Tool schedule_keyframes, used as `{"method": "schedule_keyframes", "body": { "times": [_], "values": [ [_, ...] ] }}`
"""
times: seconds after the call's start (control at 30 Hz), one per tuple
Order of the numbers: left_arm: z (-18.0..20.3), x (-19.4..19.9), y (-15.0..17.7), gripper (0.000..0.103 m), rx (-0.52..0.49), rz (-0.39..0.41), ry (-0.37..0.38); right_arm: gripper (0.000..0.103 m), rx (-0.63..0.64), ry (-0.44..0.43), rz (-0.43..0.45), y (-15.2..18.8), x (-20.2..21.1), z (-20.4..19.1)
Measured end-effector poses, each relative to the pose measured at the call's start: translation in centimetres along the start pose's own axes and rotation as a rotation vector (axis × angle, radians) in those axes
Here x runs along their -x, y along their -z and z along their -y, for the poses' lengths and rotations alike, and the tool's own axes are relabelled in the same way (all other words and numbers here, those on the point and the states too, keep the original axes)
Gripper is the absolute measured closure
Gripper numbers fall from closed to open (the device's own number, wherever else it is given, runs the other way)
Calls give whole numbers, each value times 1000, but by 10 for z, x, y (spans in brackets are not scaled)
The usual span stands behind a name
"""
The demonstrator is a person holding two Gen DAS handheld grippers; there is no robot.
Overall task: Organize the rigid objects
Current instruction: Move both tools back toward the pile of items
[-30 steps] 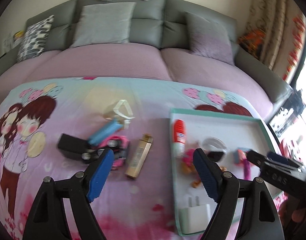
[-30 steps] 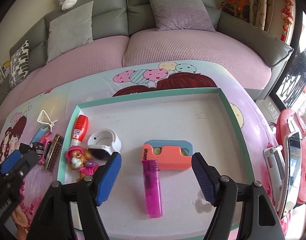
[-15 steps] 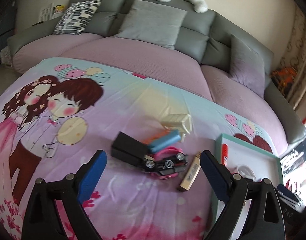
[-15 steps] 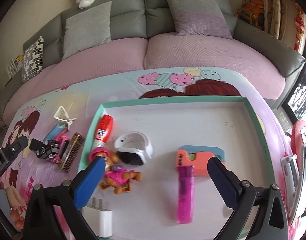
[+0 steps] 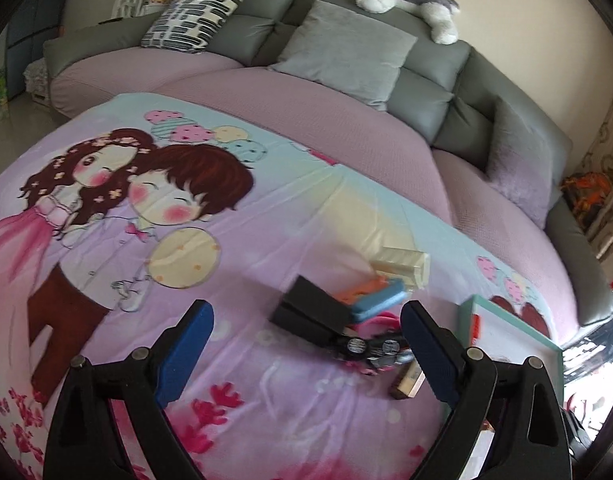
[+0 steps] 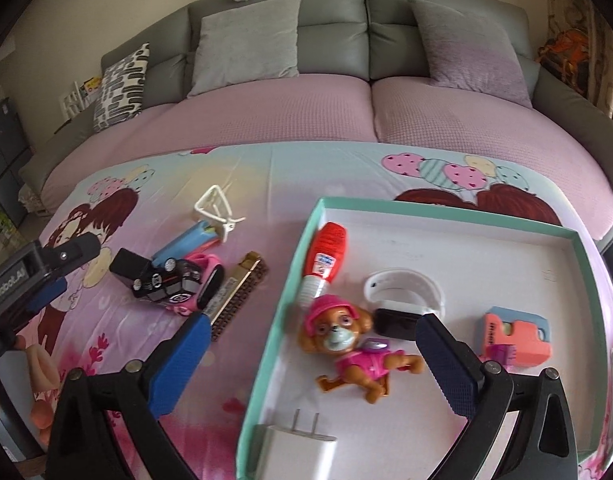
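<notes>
Loose pile left of the tray (image 6: pixel 290 280), centre-left of right wrist view: black toy car (image 6: pixel 166 282) on a pink toy, black box (image 6: pixel 126 266) touching it, blue case (image 6: pixel 182 242), white clip (image 6: pixel 214 208), gold harmonica (image 6: pixel 238 288) beside. In tray: red tube (image 6: pixel 326 252), toy dog (image 6: pixel 346 344), white charger (image 6: pixel 298 448), watch band (image 6: pixel 402 292). Right gripper (image 6: pixel 306 364) jaws spread wide, nothing pinched, straddling the tray's left wall. Left gripper (image 5: pixel 306 352) jaws just opened, spread, empty; pile at its right finger (image 5: pixel 426 352).

cloth (image 5: pixel 266 360): smooth printed fabric | tray (image 6: pixel 458 240): matt card | toy car (image 6: pixel 166 280): glossy plastic
</notes>
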State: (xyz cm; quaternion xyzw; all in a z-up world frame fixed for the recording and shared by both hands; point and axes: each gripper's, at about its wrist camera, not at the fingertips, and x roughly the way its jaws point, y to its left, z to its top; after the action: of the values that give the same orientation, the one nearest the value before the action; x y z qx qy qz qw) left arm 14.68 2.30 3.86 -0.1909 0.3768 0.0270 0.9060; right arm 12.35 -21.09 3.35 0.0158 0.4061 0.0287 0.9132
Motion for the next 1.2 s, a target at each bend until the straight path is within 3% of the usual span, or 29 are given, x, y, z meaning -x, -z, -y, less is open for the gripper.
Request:
{"method": "schedule_keyframes", "body": {
  "times": [0.1, 0.37, 0.63, 0.87, 1.2],
  "values": [
    [-9, -2, -2, 8, 15, 3, -16, 0, 3, 4, -2, 0, -3, -3],
    [-26, -5, -9, 8, 52, -1, 50, 0, -22, -9, 49, -4, 1, -9],
    [-46, -11, -14, 8, 111, -8, 36, 0, 49, -63, 65, -5, -8, -48],
    [-55, -27, -16, 8, 125, -75, 54, 0, 120, -76, 43, -5, -28, -83],
    [-59, -40, -19, 8, 97, -128, 17, 0, 191, -53, 16, -5, -55, -112]
  ]
}}
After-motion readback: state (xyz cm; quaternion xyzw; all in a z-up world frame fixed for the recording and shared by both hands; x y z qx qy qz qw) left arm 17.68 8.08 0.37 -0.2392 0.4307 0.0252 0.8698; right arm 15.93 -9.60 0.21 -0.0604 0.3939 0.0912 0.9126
